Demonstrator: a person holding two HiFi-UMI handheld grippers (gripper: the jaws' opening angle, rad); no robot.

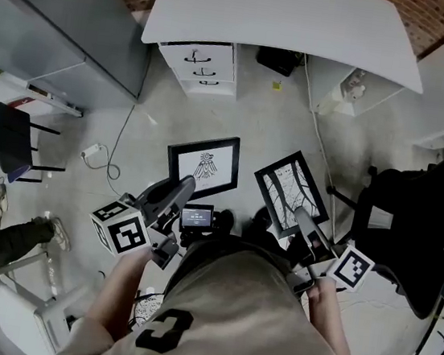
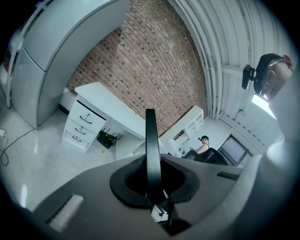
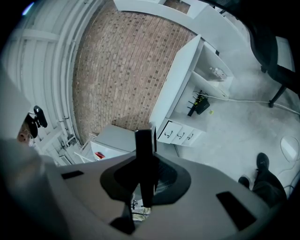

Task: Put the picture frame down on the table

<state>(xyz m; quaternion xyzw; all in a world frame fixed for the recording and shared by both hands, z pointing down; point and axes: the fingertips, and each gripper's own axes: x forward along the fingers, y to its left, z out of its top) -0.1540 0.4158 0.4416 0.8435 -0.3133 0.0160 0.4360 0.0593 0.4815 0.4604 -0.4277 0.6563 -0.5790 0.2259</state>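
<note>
The white bench (image 1: 284, 14) is ahead of you and well apart from everything you carry, so the setting-down is not yet done. Nothing of the task's rests on its top. Between you and it there is open floor (image 1: 269, 126), with the drawer unit (image 1: 200, 66) tucked under the bench's left end.

You have two frames in the air, both over the floor at about waist level. The left picture frame (image 1: 201, 167), with the bird drawing, faces up at you. The right picture frame (image 1: 291, 191), with the branch drawing, is tilted and turned on a diagonal.

Your left gripper (image 1: 178, 191) has its jaws closed down tight on the near edge of the left frame, which runs up thin and dark between them in the left gripper view. Your right gripper (image 1: 301, 220) is clamped the same way on the right frame's lower edge.

Both forearms are bent in close to your body, and both grippers point forward and slightly down. Which frame the task means is probably not something these views settle. What is left is the approach to the bench, the lowering and the release.
</note>
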